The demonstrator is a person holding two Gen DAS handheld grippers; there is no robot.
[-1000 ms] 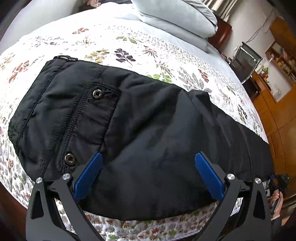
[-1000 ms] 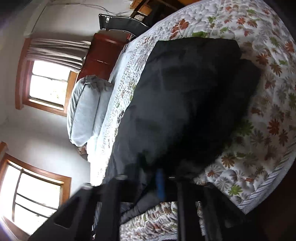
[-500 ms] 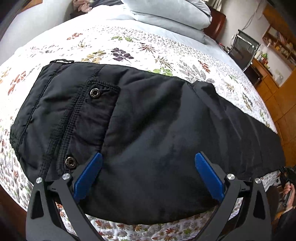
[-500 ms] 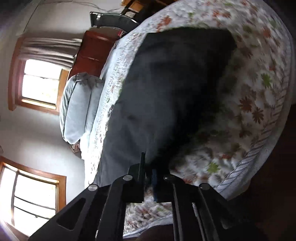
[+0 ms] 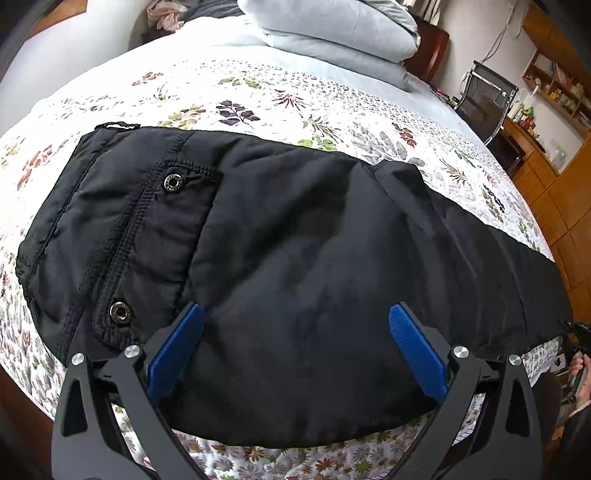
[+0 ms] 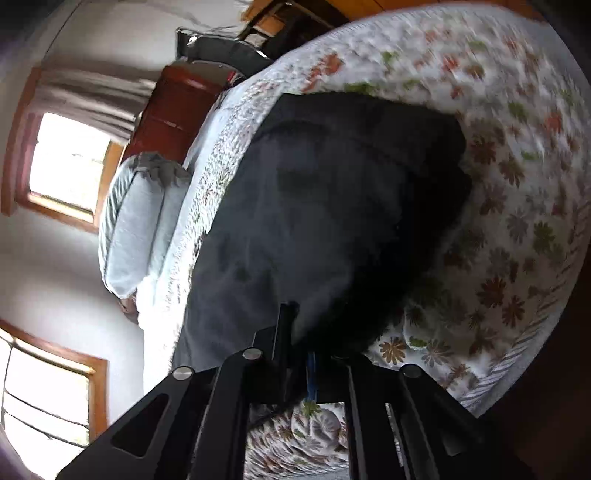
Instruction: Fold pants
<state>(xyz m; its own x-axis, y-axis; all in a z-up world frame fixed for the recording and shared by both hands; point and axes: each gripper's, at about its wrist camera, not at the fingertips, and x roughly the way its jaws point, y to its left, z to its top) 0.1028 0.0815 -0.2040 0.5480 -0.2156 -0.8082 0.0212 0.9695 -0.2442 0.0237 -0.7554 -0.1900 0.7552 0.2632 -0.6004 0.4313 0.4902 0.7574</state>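
Black pants (image 5: 295,258) lie flat across a floral bedspread (image 5: 258,96), waistband and snap pocket at the left, legs running off to the right. My left gripper (image 5: 295,347) is open, its blue pads spread wide just above the pants' near edge, holding nothing. In the right wrist view the pants (image 6: 332,221) stretch away from me. My right gripper (image 6: 301,354) is shut on the near end of the pants, the cloth pinched between the closed jaws. This view is blurred and tilted.
Grey pillows (image 5: 332,29) lie at the head of the bed. A black chair (image 5: 484,96) and wooden shelves (image 5: 554,85) stand at the right. The bed's edge (image 6: 517,369) drops off close to my right gripper. Windows (image 6: 70,162) show at the left.
My left gripper stays open over the pants while the view shifts slightly. My right gripper, shut on the leg end, has moved and tilted, and the cloth has shifted with it.
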